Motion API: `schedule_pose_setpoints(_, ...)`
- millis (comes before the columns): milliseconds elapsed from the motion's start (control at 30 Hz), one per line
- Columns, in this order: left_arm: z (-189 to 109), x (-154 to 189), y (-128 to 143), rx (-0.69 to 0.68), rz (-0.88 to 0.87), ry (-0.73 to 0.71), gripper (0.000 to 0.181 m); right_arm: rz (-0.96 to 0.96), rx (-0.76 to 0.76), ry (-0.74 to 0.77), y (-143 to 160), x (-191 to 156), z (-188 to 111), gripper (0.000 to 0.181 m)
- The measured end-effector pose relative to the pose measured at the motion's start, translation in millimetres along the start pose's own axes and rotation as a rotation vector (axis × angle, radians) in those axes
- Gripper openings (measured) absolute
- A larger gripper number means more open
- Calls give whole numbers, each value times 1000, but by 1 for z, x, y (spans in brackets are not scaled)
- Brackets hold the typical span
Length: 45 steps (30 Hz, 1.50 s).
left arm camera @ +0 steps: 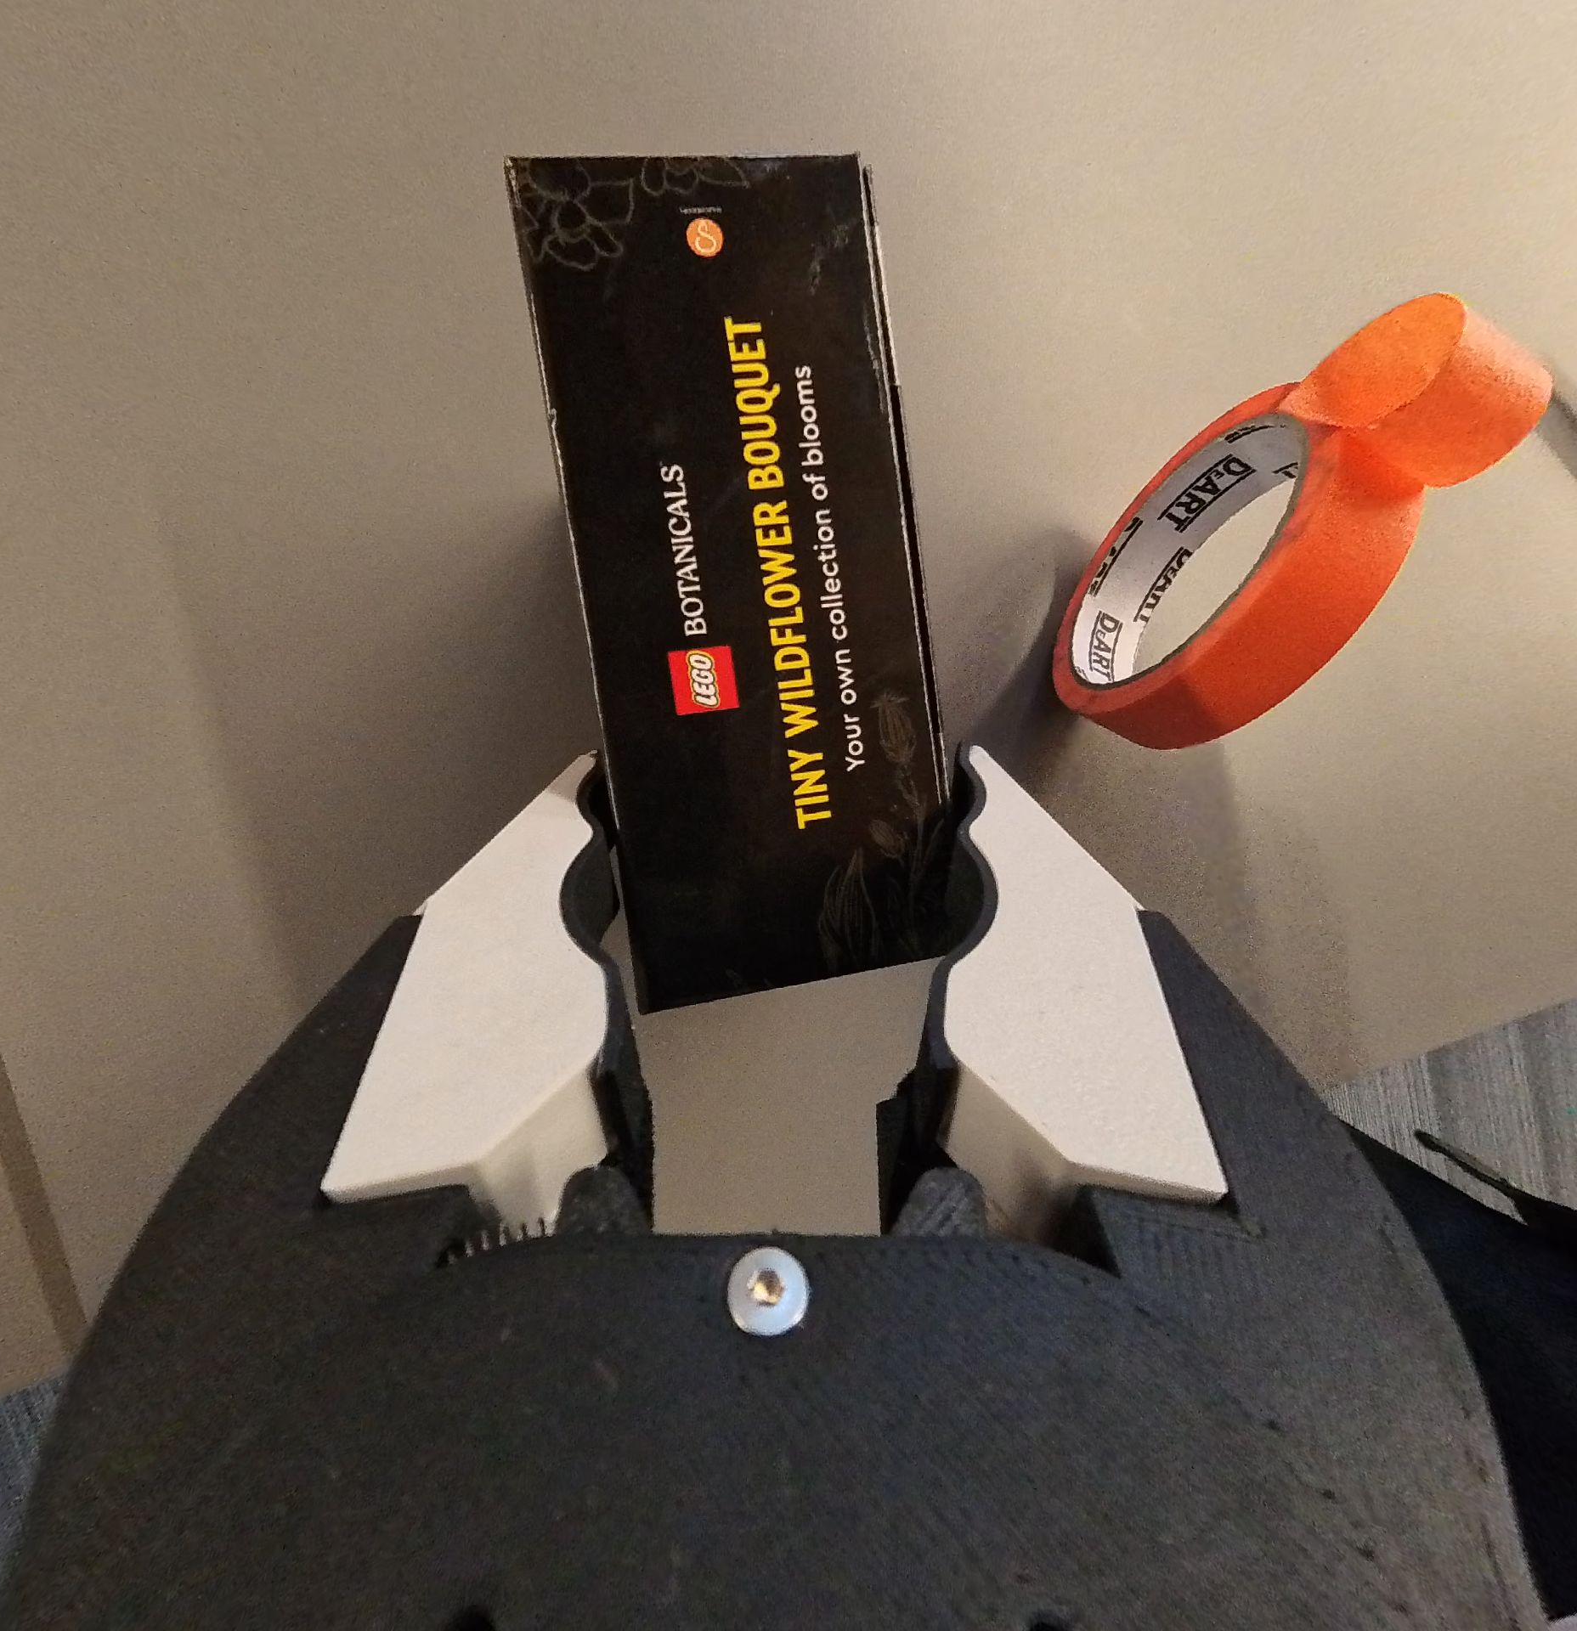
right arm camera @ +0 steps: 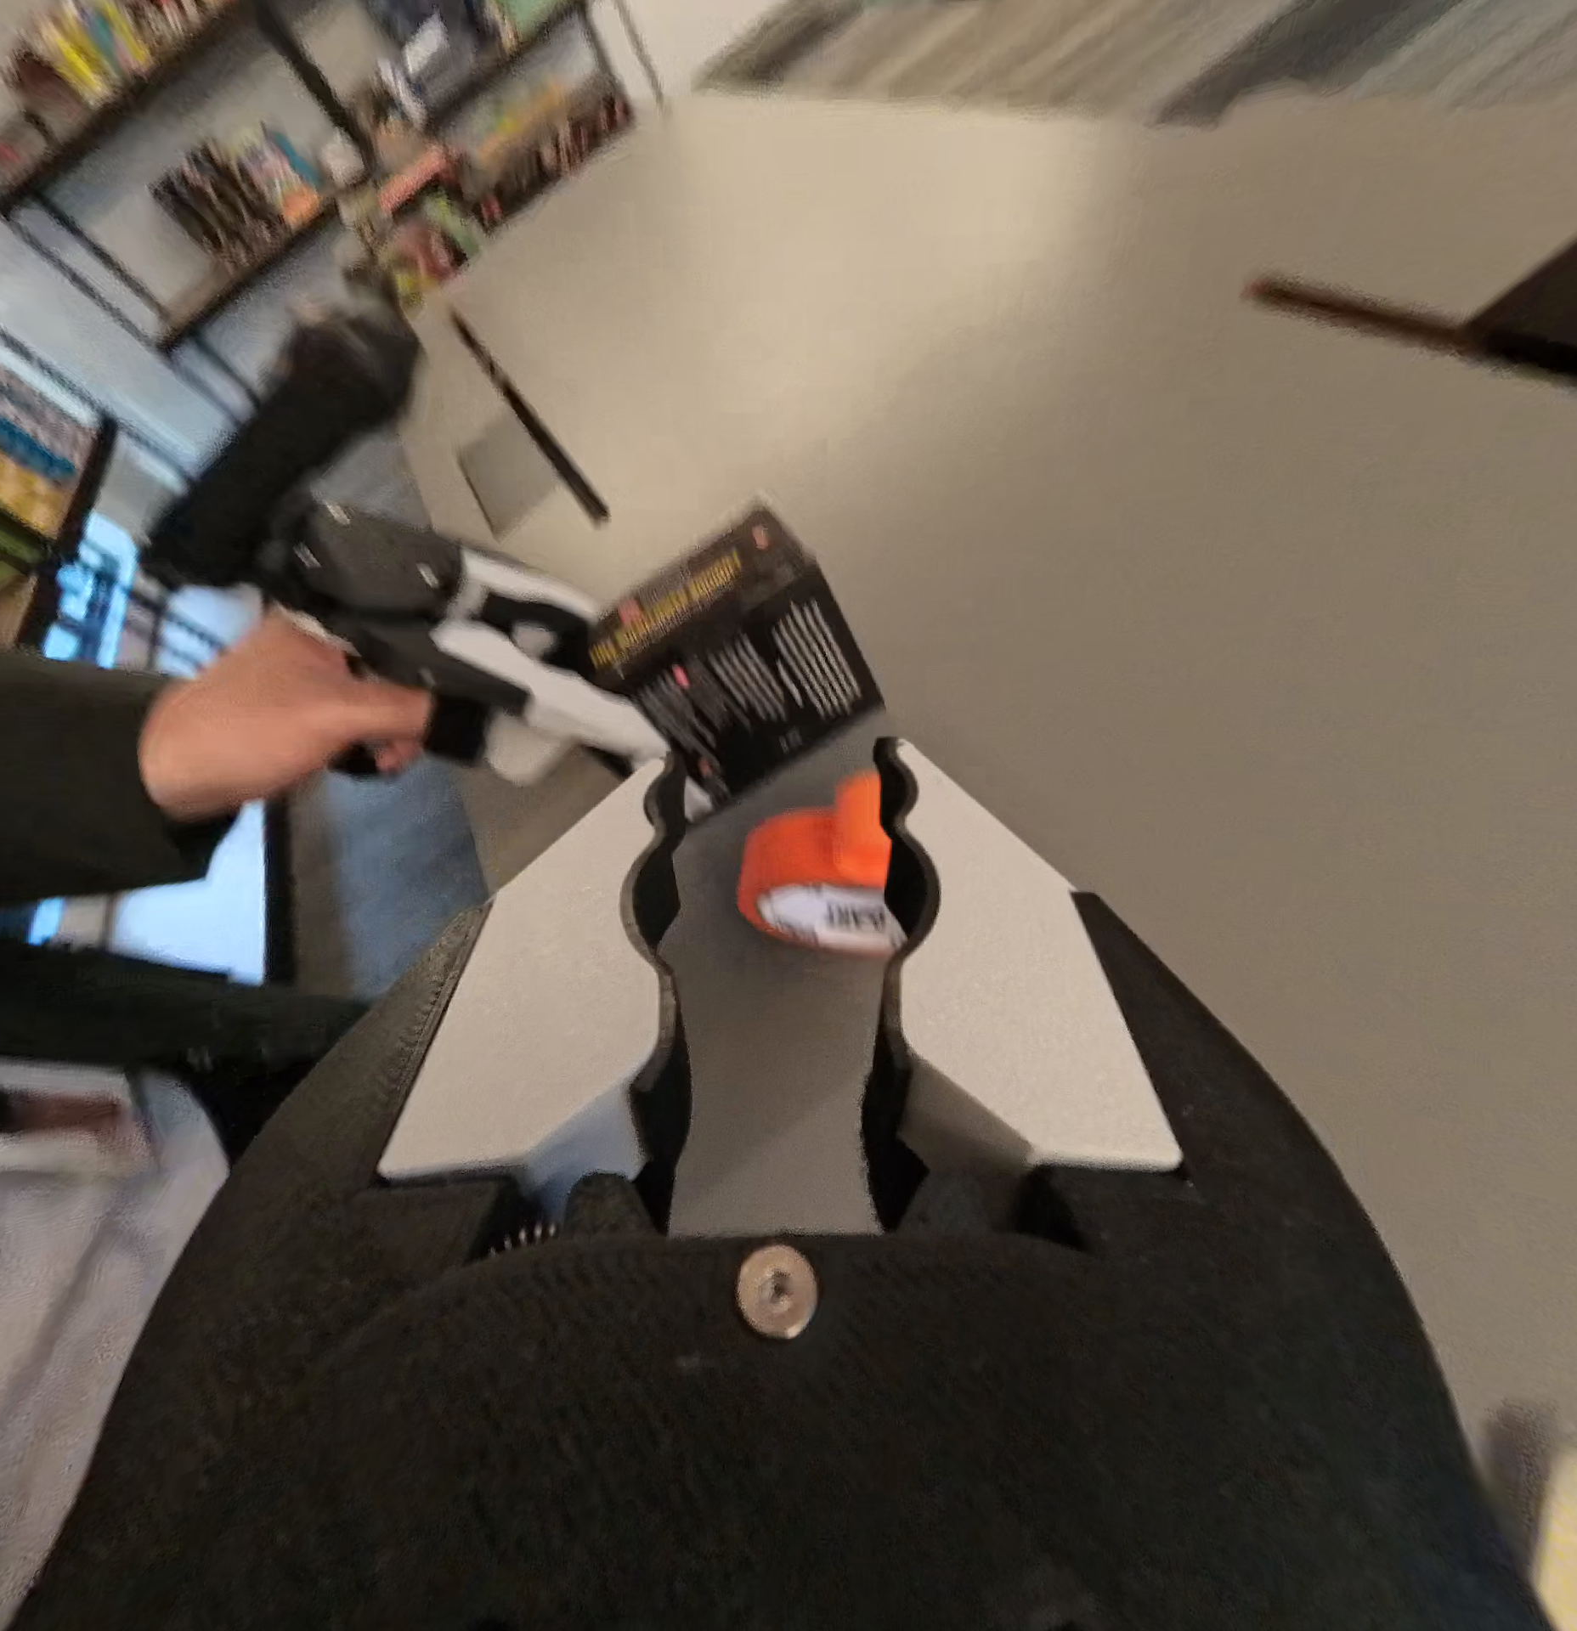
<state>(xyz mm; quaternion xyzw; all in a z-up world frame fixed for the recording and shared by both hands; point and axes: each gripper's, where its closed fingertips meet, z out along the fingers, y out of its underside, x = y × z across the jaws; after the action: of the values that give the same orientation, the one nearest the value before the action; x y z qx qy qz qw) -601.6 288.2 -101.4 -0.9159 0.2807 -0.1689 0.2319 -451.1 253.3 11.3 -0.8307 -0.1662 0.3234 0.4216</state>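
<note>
My left gripper (left arm camera: 780, 777) is shut on the near end of a black cardboard box (left arm camera: 723, 529) with yellow and white print. The box sticks out forward over the grey table (left arm camera: 238, 441). An orange tape roll (left arm camera: 1253, 565) with a loose curled end lies on the table to the right of the box. My right gripper (right arm camera: 780, 763) is open and empty, and the tape roll (right arm camera: 811, 869) lies just beyond its fingertips. The right wrist view also shows the left gripper (right arm camera: 604, 671), held by a hand (right arm camera: 264, 715), with the box (right arm camera: 741, 653) tilted in it.
The table's edge and grey carpet (left arm camera: 1473, 1086) show at the lower right of the left wrist view. Shelves with colourful items (right arm camera: 238, 176) stand far behind. A dark object (right arm camera: 1544, 309) sits at the table's far right. The right wrist view is motion-blurred.
</note>
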Motion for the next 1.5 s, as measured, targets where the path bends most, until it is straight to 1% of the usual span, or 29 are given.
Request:
schedule_pose_setpoints(67, 0, 0, 0, 1, 2, 3, 75, 23, -133, -29, 36, 24, 1, 44)
schedule_pose_setpoints(133, 0, 0, 0, 5, 6, 7, 75, 37, -214, -27, 64, 47, 4, 44)
schedule_pose_setpoints(233, 0, 1, 0, 17, 7, 12, 75, 60, -242, -45, 86, 64, 20, 45)
schedule_pose_setpoints(300, 0, 1, 0, 16, 7, 10, 75, 63, -237, -68, 94, 65, 33, 46)
schedule_pose_setpoints(367, 0, 1, 0, 11, 5, 9, 75, 76, -228, -115, 93, 59, 42, 46)
schedule_pose_setpoints(400, 0, 1, 0, 10, 7, 10, 75, 83, -205, -140, 88, 56, 43, 46)
schedule_pose_setpoints(467, 0, 1, 0, 11, 5, 11, 75, 155, -153, -198, 76, 54, 41, 42)
schedule_pose_setpoints(567, 0, 1, 0, 12, 4, 11, 75, 213, -131, -189, 69, 73, 37, 40)
schedule_pose_setpoints(633, 0, 1, -1, 16, 3, 13, 75, 215, -159, -213, 71, 75, 39, 42)
schedule_pose_setpoints(700, 0, 1, -1, 17, 0, 13, 75, 201, -174, -250, 71, 68, 45, 46)
schedule_pose_setpoints(767, 0, 1, -1, 14, 1, 11, 75, 194, -174, -292, 70, 60, 52, 46)
schedule_pose_setpoints(900, 0, 1, -1, 14, 0, 11, 74, 241, -151, -357, 64, 48, 64, 47)
schedule_pose_setpoints(1000, 0, 1, -1, 14, 0, 10, 74, 224, -133, -397, 58, 36, 70, 48)
schedule_pose_setpoints(1133, 0, 1, -1, 13, -1, 9, 74, 218, -153, -449, 59, 22, 79, 48)
schedule_pose_setpoints(1233, 0, 1, -1, 12, -1, 9, 74, 241, -154, -491, 56, 12, 82, 48)
schedule_pose_setpoints(1400, 0, 1, 0, 8, 0, 9, 74, 285, -89, -535, 40, -1, 80, 44)
schedule_pose_setpoints(1500, 0, 1, 0, 6, 0, 8, 74, 257, -112, -564, 43, -13, 77, 42)
